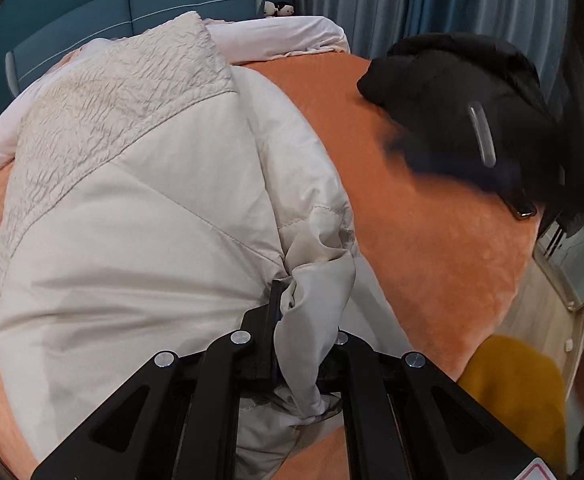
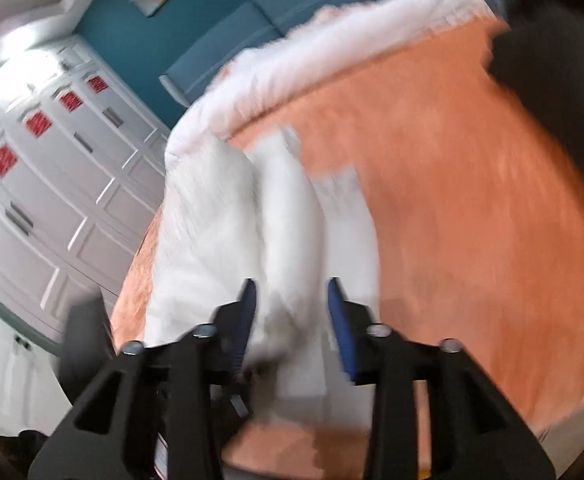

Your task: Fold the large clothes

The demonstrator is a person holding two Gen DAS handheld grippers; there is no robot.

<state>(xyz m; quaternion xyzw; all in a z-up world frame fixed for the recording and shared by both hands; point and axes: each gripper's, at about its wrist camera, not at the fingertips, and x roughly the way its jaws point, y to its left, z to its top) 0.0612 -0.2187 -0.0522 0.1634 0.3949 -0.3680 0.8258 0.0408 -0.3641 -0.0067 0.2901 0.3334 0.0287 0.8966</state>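
Note:
A large cream-white padded coat (image 1: 140, 208) lies on the orange bed cover (image 1: 431, 248); it has a crinkled textured panel at its far end. My left gripper (image 1: 292, 312) is shut on a bunched cuff or corner of the coat near the bed's front edge. In the right wrist view, which is motion-blurred, the coat (image 2: 284, 216) lies in long folds. My right gripper (image 2: 292, 304) is open, its blue-padded fingers (image 2: 341, 320) either side of a fold of the coat, not closed on it.
A black garment (image 1: 463, 100) lies on the bed at the right. White bedding (image 1: 276, 36) is piled at the headboard (image 1: 132, 12). A white wardrobe (image 2: 52, 184) stands left of the bed. A yellow object (image 1: 515, 392) sits at the lower right.

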